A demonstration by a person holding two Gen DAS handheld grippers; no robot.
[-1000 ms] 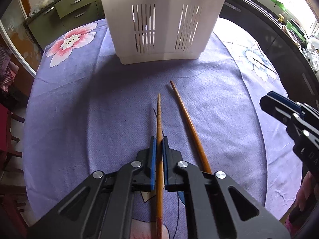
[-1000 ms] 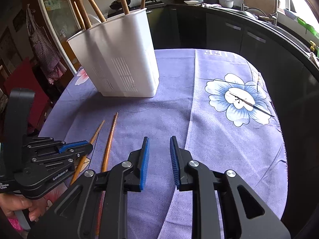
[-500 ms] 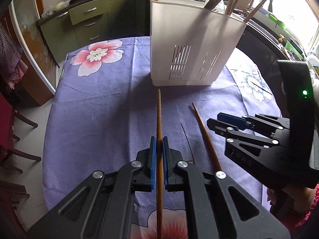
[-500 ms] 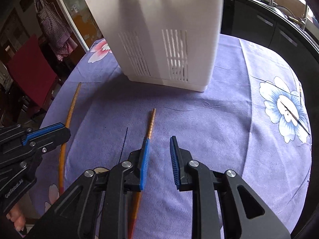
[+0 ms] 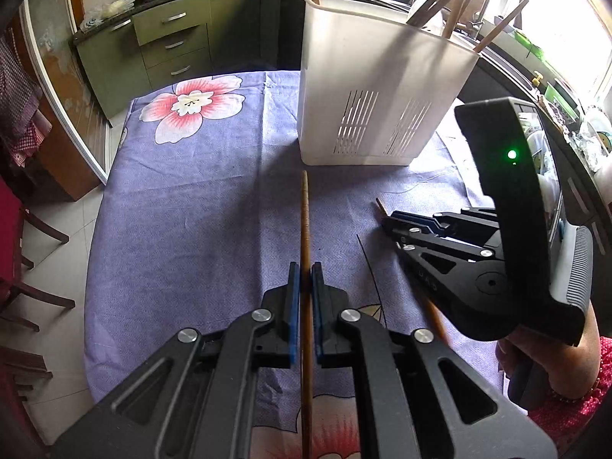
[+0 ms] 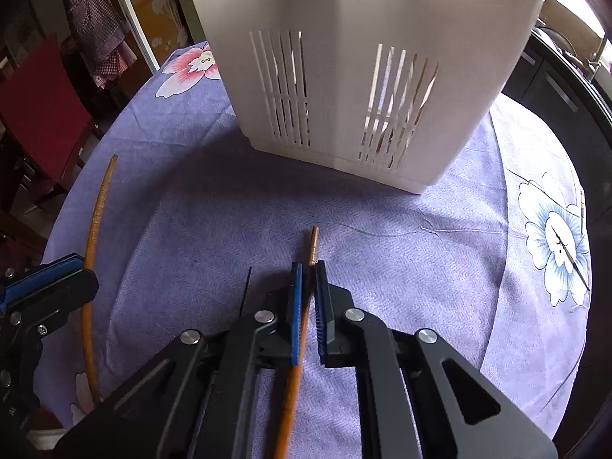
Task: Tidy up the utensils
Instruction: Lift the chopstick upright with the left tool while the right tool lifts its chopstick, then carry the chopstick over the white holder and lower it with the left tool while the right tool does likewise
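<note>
Left gripper (image 5: 305, 279) clamps one chopstick (image 5: 305, 222), its long axis aimed at the white utensil holder (image 5: 378, 88) at upper centre. Right gripper (image 6: 309, 279), jaws narrow, straddles the second chopstick (image 6: 313, 244) on the cloth; contact unclear.

- Olive green cabinets (image 5: 172, 42) are lining the upper left.
- Pale tiled floor (image 5: 72, 237) is showing at left.
- Red chair (image 6: 42, 103) is standing at left.
- Daylight is flooding the upper right.

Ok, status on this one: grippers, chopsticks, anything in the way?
Left gripper shut on first chopstick. Right gripper closing round second chopstick, grip unconfirmed. White holder upright ahead, path unobstructed.
</note>
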